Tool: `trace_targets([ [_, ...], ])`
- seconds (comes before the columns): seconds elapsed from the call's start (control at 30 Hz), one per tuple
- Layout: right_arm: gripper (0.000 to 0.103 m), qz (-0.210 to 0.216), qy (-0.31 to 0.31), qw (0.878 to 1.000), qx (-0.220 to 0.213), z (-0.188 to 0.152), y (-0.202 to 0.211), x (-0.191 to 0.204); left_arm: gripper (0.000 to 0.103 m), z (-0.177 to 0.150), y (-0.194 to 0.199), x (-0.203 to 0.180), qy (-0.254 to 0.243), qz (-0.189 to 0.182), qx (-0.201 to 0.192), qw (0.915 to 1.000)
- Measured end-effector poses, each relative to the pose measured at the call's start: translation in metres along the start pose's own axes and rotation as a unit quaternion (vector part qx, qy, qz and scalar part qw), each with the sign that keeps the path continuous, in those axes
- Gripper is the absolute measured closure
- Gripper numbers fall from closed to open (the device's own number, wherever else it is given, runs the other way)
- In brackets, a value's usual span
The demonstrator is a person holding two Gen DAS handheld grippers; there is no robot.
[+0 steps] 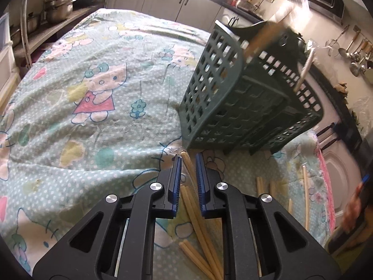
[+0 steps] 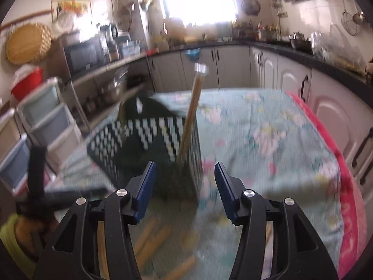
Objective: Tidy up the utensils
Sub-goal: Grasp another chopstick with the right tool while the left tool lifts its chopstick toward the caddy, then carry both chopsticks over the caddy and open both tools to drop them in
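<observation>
Between the left claw's (image 1: 188, 161) nearly closed blue pads sits a wooden chopstick (image 1: 189, 170), apparently pinched, with more chopsticks (image 1: 200, 238) loose on the cartoon-cat tablecloth (image 1: 93, 88) beneath. Just beyond stands a dark green slotted utensil basket (image 1: 244, 107) on the table. The right claw (image 2: 185, 175) is spread and empty, facing a metal-capped chopstick (image 2: 193, 107) leaning in the blurred basket.
</observation>
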State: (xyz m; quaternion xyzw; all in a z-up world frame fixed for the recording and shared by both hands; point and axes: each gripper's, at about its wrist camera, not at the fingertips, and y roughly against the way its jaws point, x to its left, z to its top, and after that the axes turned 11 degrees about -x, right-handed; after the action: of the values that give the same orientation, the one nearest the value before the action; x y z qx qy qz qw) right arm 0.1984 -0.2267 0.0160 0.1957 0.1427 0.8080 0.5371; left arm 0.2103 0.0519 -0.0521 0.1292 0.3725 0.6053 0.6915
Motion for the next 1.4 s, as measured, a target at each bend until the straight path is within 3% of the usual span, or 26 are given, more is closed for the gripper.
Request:
trace_targets([
  [0.33,0.053,-0.026,-0.017,0.992,0.124,-0.062,-0.002,0.002,0.096,-0.002,0.028,-0.006,0.0,-0.012,-0.025,0.9996],
  [0.5,0.054,-0.038,-0.029,0.986,0.158,-0.083,-0.01,0.001,0.096,-0.009,0.037,-0.015,-0.007,-0.017,-0.033,0.9993],
  [0.57,0.075,-0.04,-0.034,0.984,0.169,-0.089,-0.013,0.0,0.096,-0.011,0.041,-0.016,-0.009,-0.017,-0.036,0.9991],
  [0.6,0.077,-0.042,-0.032,0.984,0.172,-0.091,-0.015,0.001,0.096,-0.012,0.042,-0.018,-0.01,-0.018,-0.038,0.9991],
  [0.7,0.091,-0.04,-0.026,0.986,0.161,-0.092,-0.013,0.003,0.096,-0.012,0.049,-0.019,-0.011,-0.019,-0.045,0.9988],
  [0.77,0.094,-0.025,-0.035,0.987,0.152,-0.089,-0.009,0.004,0.096,-0.011,0.055,-0.022,-0.013,-0.02,-0.051,0.9984],
  [1.13,0.097,0.04,-0.034,0.997,0.049,-0.028,0.04,0.017,0.098,0.005,0.088,-0.047,-0.034,-0.041,-0.093,0.9942],
  [1.4,0.097,0.07,-0.016,0.997,-0.024,0.016,0.068,0.026,0.1,0.016,0.105,-0.065,-0.049,-0.058,-0.114,0.9905],
])
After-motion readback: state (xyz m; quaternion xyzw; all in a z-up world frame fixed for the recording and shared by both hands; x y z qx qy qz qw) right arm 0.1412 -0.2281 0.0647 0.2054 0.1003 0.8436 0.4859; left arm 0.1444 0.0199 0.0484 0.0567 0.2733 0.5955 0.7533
